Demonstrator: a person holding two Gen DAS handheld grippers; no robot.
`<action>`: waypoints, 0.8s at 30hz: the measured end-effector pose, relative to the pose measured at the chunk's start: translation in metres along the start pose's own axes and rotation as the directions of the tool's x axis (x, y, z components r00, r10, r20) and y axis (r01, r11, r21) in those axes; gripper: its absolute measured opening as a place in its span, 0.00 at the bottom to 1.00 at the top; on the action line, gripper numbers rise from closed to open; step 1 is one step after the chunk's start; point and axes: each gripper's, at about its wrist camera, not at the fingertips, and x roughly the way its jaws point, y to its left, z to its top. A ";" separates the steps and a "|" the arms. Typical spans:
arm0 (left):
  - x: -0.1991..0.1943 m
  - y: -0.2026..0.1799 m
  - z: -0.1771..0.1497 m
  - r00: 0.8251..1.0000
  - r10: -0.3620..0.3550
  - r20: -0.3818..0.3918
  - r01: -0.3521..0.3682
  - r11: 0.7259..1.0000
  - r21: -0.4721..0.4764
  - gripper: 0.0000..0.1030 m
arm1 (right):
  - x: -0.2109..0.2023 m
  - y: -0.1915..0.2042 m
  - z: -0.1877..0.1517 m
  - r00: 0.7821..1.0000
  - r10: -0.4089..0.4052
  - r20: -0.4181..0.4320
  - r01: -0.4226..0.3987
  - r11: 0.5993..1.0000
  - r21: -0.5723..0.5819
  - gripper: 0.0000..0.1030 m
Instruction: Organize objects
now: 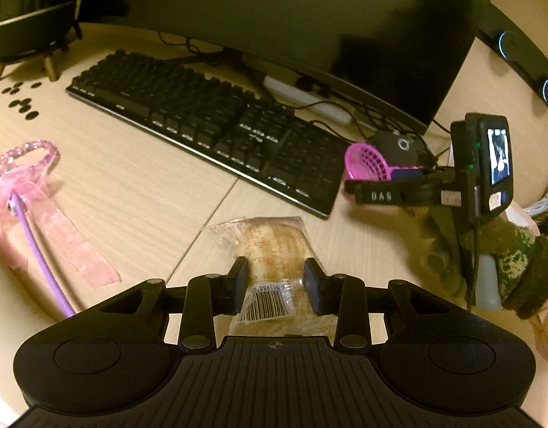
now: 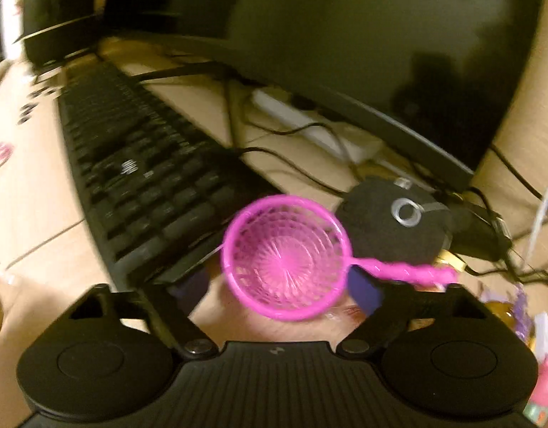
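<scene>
Wrapped snack [image 1: 274,249] clamped in left gripper [image 1: 278,283] jaws, keyboard [image 1: 209,128] behind

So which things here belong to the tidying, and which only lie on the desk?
In the job:
- wrapped snack, held in the left tongs
- pink strainer, between the right tongs

Lying about:
- keyboard
- monitor
- black mouse
- pink ribbon

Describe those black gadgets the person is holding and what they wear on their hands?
Both grippers, left gripper and right gripper, are black plastic with ribbed bases, round side discs and dark blue pads. The right one bears white letters "DAS" and a small lit screen. The right hand wears a green camouflage glove.
</scene>
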 end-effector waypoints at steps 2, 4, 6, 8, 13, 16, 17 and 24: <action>0.002 -0.002 0.001 1.000 -0.027 -0.005 0.027 0.999 0.017 0.36 | -0.008 -0.002 -0.003 0.999 0.023 -0.026 -0.023 1.000 0.005 0.14; 0.004 -0.008 0.003 0.998 -0.063 -0.011 0.064 0.997 0.048 0.36 | -0.022 -0.003 -0.013 0.999 0.016 -0.052 -0.016 1.000 0.002 0.13; 0.010 -0.017 0.005 0.995 -0.101 -0.019 0.102 0.992 0.080 0.36 | -0.044 -0.002 -0.029 0.999 -0.013 -0.041 0.011 0.999 -0.045 0.13; 0.017 -0.027 0.007 0.990 -0.137 -0.030 0.139 0.985 0.101 0.36 | -0.059 -0.001 -0.042 0.998 -0.034 -0.044 0.030 0.995 -0.096 0.13; 0.024 -0.036 0.008 0.988 -0.152 -0.022 0.153 0.985 0.077 0.36 | -0.077 -0.018 -0.046 1.000 -0.011 0.017 0.011 1.000 0.030 0.43; 0.020 -0.034 0.004 0.993 -0.118 -0.020 0.119 0.992 0.035 0.36 | -0.060 -0.037 -0.038 0.998 0.020 0.057 -0.034 0.967 0.251 0.61; 0.018 -0.033 0.002 0.993 -0.112 -0.025 0.112 0.993 0.024 0.36 | -0.053 -0.042 -0.035 0.998 0.027 0.057 -0.043 0.950 0.308 0.61; 0.002 -0.022 -0.002 0.998 -0.057 -0.019 0.056 0.998 -0.015 0.36 | 0.002 -0.078 -0.007 0.998 0.020 0.065 -0.062 0.674 0.736 0.62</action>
